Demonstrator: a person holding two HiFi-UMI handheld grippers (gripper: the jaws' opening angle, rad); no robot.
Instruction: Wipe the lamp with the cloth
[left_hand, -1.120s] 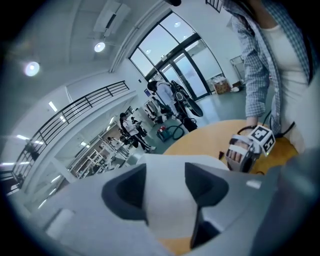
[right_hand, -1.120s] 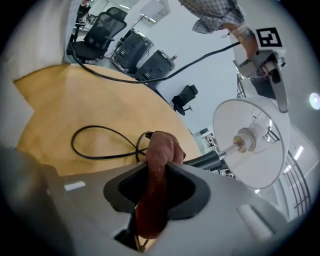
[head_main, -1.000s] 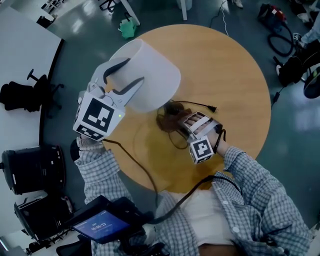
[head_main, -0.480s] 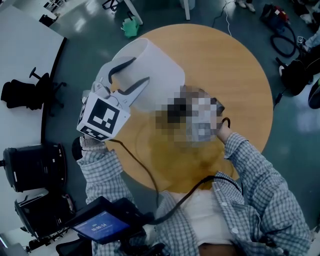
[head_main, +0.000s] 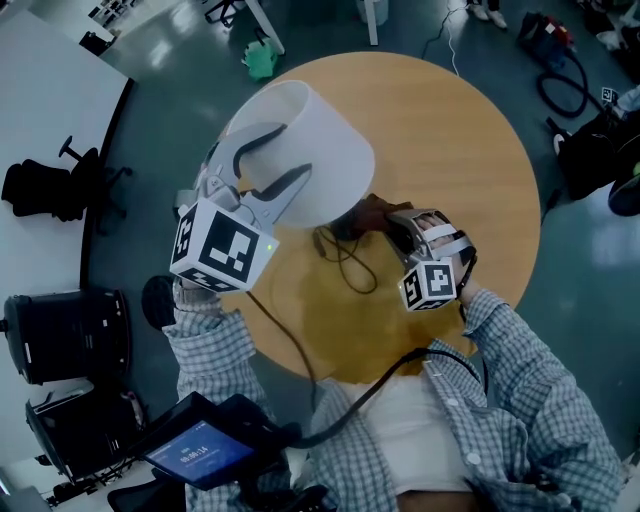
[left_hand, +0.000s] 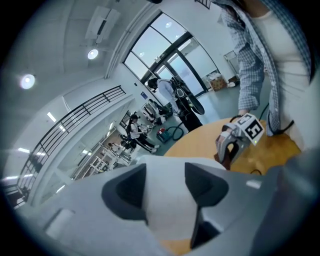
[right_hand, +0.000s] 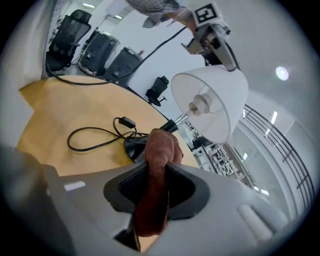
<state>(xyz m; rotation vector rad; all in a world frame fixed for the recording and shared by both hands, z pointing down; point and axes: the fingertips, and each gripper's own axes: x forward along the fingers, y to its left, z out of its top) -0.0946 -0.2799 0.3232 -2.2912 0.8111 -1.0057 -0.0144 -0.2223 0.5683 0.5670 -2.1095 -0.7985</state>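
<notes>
Lamp (head_main: 330, 120) on table (head_main: 460, 130), its stem rising from the black base to the shade. Left tongs (head_main: 295, 150) grip the shade rim (seemingly steadying it). Right tongs (right_hand: 156, 186) are clamped on the brown cloth (right_hand: 160, 147) and sit nearer the base, with the shade ahead and above.

Plaid shirt (head_main: 525, 385), grey left tongs (head_main: 296, 150), right tongs (head_main: 392, 222), black-and-white marker cubes (head_main: 222, 245)

The right gripper (head_main: 392, 226) has lifted the cloth (head_main: 362, 214) towards the lamp shade (head_main: 330, 130).
</notes>
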